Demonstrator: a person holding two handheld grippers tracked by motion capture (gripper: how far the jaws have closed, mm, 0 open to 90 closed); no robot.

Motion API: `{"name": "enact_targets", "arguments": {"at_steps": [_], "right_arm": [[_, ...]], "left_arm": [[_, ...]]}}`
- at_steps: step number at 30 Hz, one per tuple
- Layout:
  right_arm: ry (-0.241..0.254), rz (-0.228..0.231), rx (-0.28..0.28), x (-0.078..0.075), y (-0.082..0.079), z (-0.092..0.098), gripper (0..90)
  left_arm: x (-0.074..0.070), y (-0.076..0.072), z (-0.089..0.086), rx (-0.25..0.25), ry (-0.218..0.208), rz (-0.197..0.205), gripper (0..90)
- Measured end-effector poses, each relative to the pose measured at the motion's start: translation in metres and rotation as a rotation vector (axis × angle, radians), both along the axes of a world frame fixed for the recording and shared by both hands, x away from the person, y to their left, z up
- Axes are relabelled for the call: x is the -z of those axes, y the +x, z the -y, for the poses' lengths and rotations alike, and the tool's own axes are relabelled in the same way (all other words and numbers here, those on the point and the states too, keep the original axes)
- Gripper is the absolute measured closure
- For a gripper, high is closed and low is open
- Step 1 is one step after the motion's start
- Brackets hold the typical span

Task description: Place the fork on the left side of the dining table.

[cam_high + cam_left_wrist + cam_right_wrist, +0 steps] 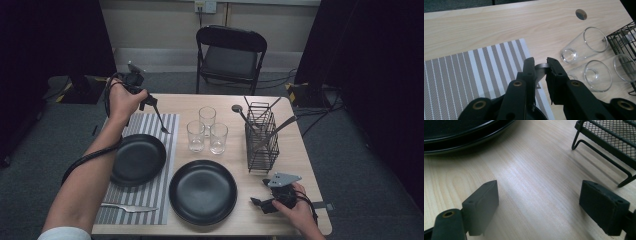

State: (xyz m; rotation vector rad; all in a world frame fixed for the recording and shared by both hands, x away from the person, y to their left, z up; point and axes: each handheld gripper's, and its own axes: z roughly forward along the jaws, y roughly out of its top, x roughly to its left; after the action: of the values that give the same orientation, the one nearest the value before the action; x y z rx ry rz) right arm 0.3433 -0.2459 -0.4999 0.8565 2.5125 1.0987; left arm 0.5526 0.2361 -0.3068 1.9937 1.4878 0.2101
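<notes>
Left gripper (541,65) fingers (529,68) clenched on fork (539,72) handle, tines over striped placemat (474,75)

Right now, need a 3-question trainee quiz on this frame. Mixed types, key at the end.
1. True or false: the left gripper is shut on a fork.
2. How many glasses stand on the table? A) two B) three C) four
3. Fill in: the knife lies on the striped ____.

Key: 1 true. 2 B. 3 placemat; the knife lies near its front edge, in front of the left black plate.
</notes>
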Motion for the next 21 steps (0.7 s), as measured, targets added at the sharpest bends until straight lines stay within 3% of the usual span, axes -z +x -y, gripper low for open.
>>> {"name": "enact_targets", "arguments": {"at_steps": [11, 21], "right_arm": [[0.001, -0.002, -0.003, 0.0, 0.0, 0.0, 14.9], [0.0, -0.001, -0.005, 0.0, 0.0, 0.0, 14.9]], "left_arm": [[0.011, 0.013, 0.001, -0.018, 0.034, 0.007, 77.7], [0.018, 0.01, 0.002, -0.028, 0.016, 0.013, 77.5]]}}
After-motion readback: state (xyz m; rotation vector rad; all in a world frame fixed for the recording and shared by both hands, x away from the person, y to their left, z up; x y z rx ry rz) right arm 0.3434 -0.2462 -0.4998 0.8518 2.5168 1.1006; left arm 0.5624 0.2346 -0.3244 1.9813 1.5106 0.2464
